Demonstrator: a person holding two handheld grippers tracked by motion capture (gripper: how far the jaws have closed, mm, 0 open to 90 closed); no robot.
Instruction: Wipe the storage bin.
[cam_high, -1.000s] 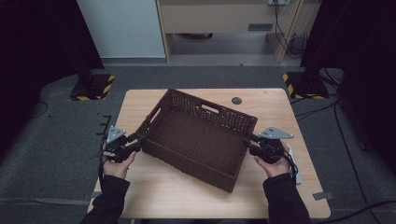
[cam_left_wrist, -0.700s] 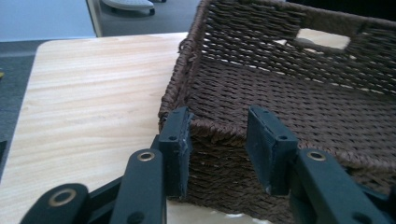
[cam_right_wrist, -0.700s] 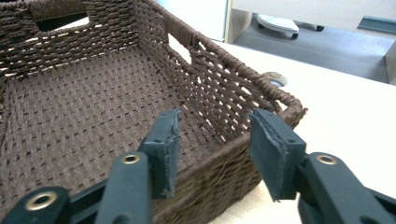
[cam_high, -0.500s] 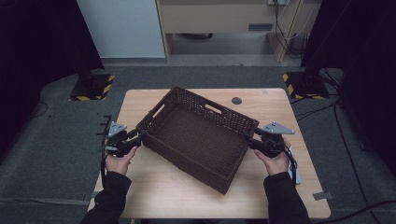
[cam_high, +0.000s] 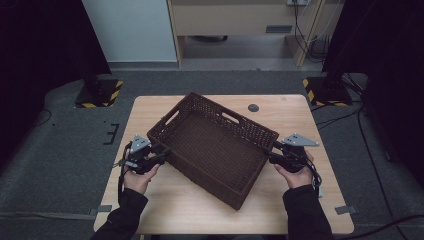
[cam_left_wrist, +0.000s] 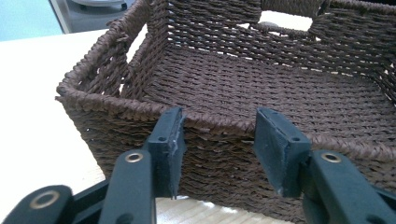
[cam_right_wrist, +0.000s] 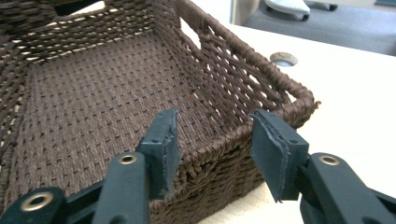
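High view: left gripper (cam_high: 161, 155) and right gripper (cam_high: 274, 153), jaws just opened wide and holding nothing, flank the dark brown woven rectangular basket (cam_high: 215, 145) lying askew mid-table; beyond it, a small round grommet (cam_high: 253, 107).

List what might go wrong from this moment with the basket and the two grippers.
1. Both the left gripper and the right gripper have just been opening, jaws off the wicker basket; a lift now would leave it behind.
2. The basket lies askew on the table, so one-sided contact may spin it.
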